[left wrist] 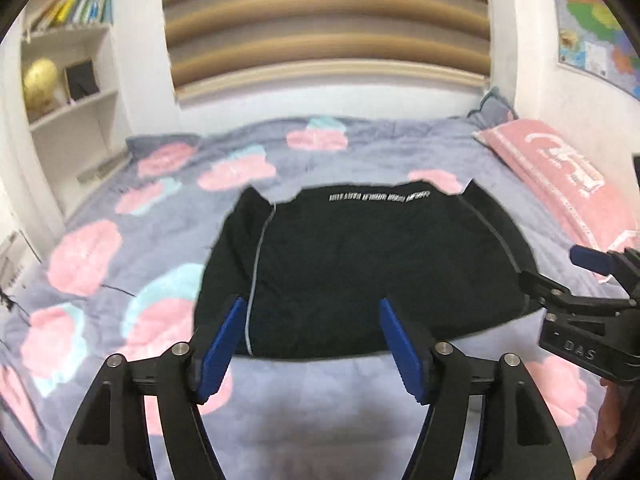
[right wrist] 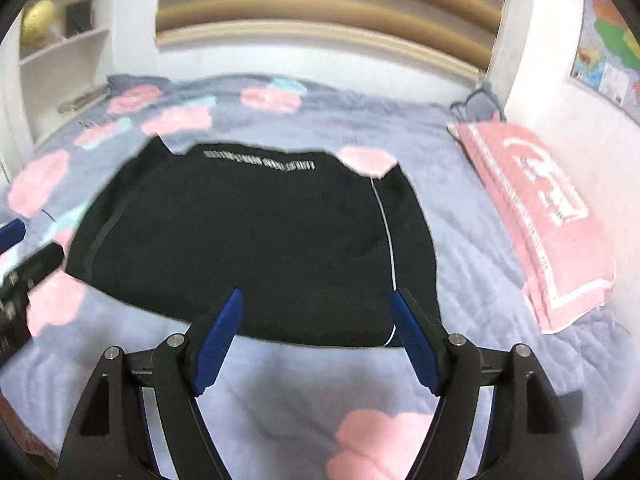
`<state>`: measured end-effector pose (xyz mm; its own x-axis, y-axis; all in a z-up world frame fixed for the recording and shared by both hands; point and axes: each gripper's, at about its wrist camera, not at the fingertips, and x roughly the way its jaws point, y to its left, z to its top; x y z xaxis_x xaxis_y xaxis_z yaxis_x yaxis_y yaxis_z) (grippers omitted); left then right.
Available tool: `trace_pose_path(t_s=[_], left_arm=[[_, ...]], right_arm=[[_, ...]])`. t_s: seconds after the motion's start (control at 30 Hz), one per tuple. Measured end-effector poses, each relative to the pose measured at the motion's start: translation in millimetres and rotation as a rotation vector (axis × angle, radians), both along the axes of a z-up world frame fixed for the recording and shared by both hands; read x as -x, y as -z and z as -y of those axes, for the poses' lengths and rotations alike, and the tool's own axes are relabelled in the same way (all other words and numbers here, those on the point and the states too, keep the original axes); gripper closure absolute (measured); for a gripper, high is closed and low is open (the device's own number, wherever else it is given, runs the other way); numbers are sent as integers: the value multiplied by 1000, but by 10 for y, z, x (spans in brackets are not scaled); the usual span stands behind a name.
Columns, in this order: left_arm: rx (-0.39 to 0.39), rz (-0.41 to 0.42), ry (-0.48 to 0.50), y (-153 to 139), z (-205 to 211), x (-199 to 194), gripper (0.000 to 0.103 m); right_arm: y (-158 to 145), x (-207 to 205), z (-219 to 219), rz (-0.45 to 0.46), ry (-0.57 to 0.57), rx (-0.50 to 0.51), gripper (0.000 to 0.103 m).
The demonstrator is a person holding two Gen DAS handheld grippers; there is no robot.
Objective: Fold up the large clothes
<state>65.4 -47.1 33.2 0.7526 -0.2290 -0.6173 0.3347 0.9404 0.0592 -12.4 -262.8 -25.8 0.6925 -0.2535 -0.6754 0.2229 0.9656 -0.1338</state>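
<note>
The black garment (left wrist: 360, 272) lies folded flat on the bed (left wrist: 320, 392), just left of the pink pillow (left wrist: 560, 184); both tongs, left (left wrist: 312, 344) and right (right wrist: 316, 340), hover spread and empty at its near edge, seemingly released.

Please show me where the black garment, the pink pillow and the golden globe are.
black garment (left wrist: 360, 264): left wrist view, middle of the folded cloth.
pink pillow (right wrist: 536, 208): right wrist view, middle of its top face.
golden globe (left wrist: 39, 80): left wrist view, its ball, on the shelf.
</note>
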Motion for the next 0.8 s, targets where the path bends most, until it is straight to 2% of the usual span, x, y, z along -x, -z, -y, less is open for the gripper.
trace_pose_path(t_s=[0.1, 0.37, 0.4, 0.47, 0.8], left_arm=[[34, 30, -13, -207, -100, 245, 24], [118, 82, -65, -469, -433, 608, 23], [130, 100, -76, -491, -481, 656, 23], [126, 112, -88, -514, -536, 728, 23], [112, 105, -129, -495, -633, 817, 23]], right_arm=[[-219, 175, -167, 39, -12, -7, 25], [-532, 621, -409, 96, -29, 0, 24], [-543, 657, -434, 100, -30, 0, 21], [-563, 713, -455, 107, -31, 2, 13], [-593, 883, -556, 116, -33, 7, 12]])
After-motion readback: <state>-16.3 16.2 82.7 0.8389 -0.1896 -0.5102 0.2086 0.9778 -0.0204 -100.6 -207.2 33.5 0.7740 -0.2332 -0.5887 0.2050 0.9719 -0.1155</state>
